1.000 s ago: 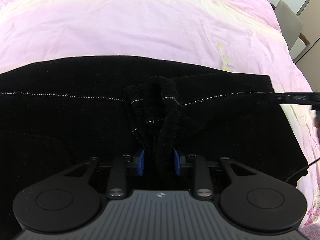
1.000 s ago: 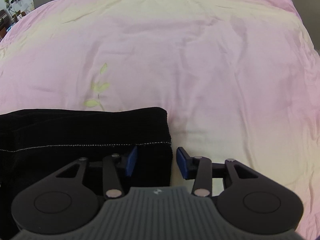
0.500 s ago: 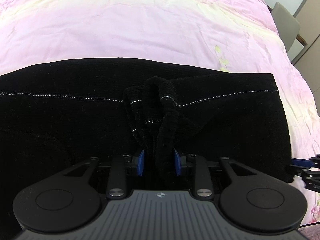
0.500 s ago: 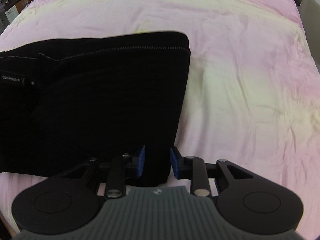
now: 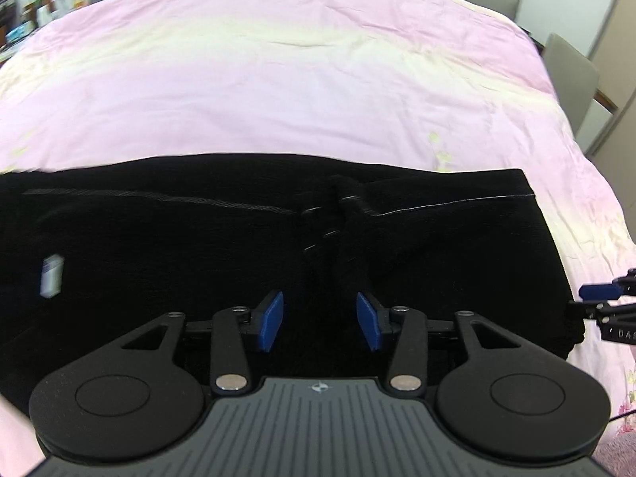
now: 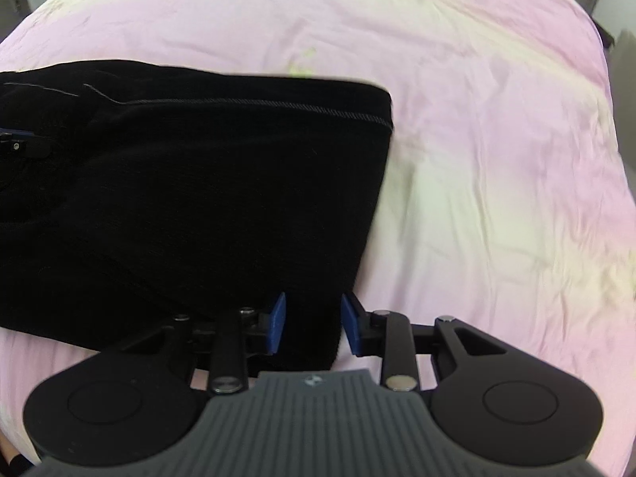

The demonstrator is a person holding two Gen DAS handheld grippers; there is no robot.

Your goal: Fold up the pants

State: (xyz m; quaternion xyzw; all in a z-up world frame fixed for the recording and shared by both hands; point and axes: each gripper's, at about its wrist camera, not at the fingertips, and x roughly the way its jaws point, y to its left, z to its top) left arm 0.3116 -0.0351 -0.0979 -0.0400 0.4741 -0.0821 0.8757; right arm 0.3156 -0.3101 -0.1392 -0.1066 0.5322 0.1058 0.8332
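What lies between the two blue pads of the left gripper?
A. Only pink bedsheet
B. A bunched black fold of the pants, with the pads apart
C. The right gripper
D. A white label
B: in the left wrist view the left gripper has its pads spread, and a raised ridge of the black pants runs between them.

Left gripper [image 5: 320, 326]: jaws spread wide, blue pads [image 5: 272, 321] well apart, nothing pinched between them, aimed forward and slightly downward.

Right gripper [image 6: 312, 322]: jaws parted, narrower gap, blue pads [image 6: 277, 322] flanking dark cloth; contact uncertain, likely not clamped. Tip also visible at the left wrist view's right edge.
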